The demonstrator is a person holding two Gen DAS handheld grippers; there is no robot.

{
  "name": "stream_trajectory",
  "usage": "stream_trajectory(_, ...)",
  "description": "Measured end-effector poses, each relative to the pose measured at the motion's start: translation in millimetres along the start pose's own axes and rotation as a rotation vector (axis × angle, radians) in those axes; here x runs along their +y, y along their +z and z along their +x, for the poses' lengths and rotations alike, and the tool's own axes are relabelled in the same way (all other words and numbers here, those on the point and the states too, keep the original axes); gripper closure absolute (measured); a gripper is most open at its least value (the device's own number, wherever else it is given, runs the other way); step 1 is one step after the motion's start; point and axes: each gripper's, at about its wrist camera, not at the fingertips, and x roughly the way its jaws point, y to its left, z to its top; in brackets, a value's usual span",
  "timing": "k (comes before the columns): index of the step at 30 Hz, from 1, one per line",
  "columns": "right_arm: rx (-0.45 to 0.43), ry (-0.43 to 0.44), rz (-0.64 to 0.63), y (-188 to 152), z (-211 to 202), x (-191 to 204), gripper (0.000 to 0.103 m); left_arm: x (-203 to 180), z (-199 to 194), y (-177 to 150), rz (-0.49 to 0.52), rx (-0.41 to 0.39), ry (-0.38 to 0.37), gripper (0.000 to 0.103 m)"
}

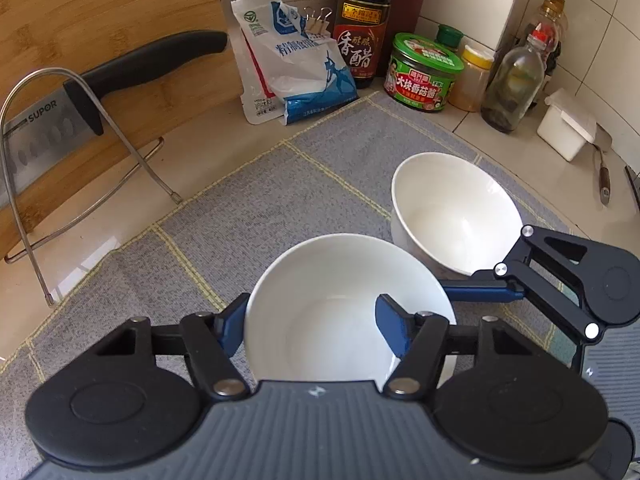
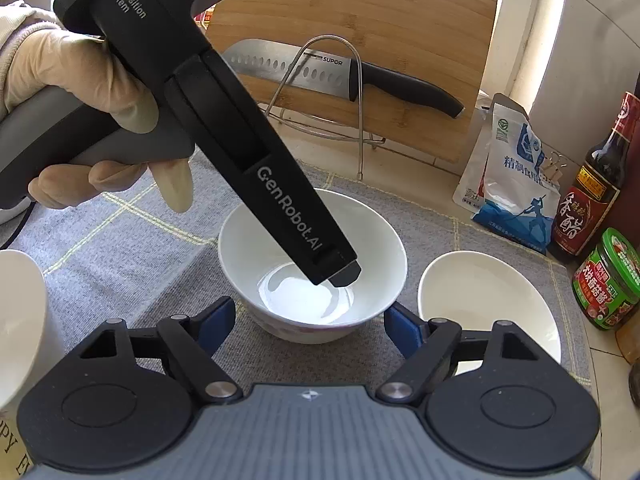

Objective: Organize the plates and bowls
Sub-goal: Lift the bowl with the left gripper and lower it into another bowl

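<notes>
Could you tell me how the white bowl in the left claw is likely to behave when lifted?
The white bowl looks glazed and glossy, so it is probably slippery and breakable. The left claw seems to pinch only one wall, so the bowl may tilt when lifted.

Two plain white ceramic bowls stand upright and empty on a grey mat with a thin yellow grid. The nearer bowl [image 1: 320, 308] is glossy inside; its wall sits between two blue pads, one outside its left wall and one inside the right part of the bowl. The second bowl [image 1: 456, 208] stands just beside it, behind and to the right. A third white bowl [image 2: 18, 320] shows only partly at the left edge of the right wrist view.
</notes>
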Motion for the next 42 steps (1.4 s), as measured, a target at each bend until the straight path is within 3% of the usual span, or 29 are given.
stream_trajectory(19, 0.014, 0.017, -0.007, 3, -4, 1, 0.021, -4, -9, -5, 0.015, 0.005, 0.000, 0.038)
stream_trajectory(32, -0.008, 0.031, -0.035, 7, -29, 14, 0.021, -13, -40, -13, 0.016, -0.039, 0.010, 0.038)
stream_trajectory(42, -0.026, 0.098, -0.041, 10, -61, 27, 0.021, -22, -76, -32, 0.002, -0.068, 0.044, 0.038)
